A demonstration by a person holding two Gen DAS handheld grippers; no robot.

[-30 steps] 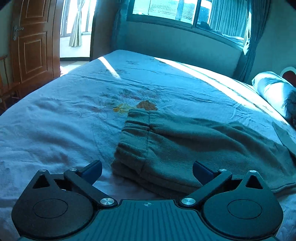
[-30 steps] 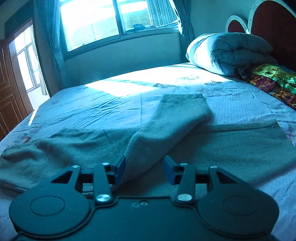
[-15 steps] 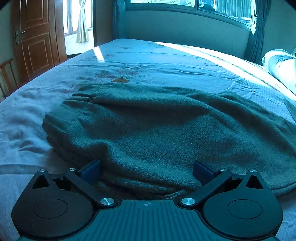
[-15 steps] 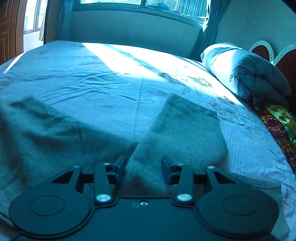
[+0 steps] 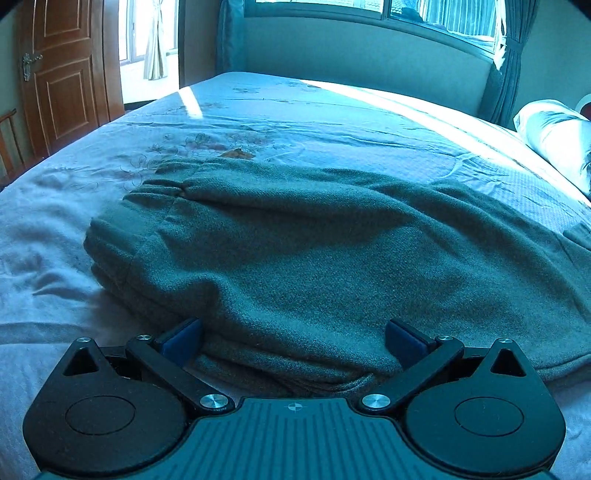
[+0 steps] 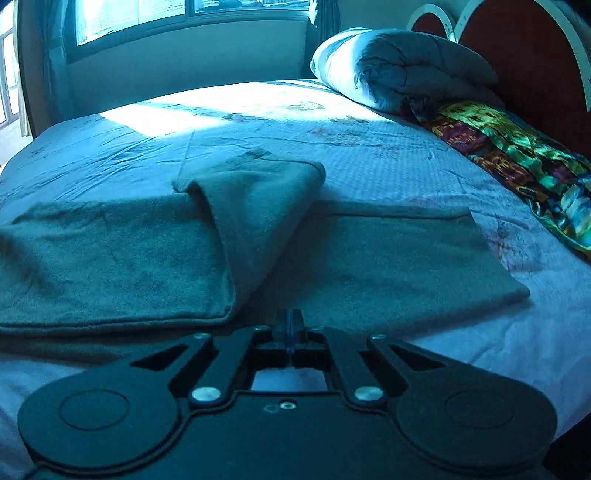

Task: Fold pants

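Two views: left wrist first, then right wrist.
Left wrist, pants [image 5: 314, 258]: grey-green, lying flat on the bed [image 5: 332, 122], waistband toward the left, legs running off to the right.
Left wrist, left gripper [image 5: 293, 339]: jaws spread wide, the near edge of the pants between the blue pads [image 5: 181, 338], which do not press on it.
Left wrist, surroundings: wooden door [image 5: 62, 81] at far left, window [image 5: 369, 7] beyond the bed, rolled quilt [image 5: 554, 136] at right.
Right wrist, pants [image 6: 388, 258]: two legs spread on the bed [image 6: 406, 155], one leg end folded back over the middle.
Right wrist, right gripper [image 6: 290, 328]: jaws have just been closing and now meet, pads together; it seems no cloth is caught, though the tips sit right at the pants' near edge.
Right wrist, surroundings: rolled quilt [image 6: 399, 70], a colourful cloth [image 6: 517, 147] and red headboard [image 6: 524, 55] at right.
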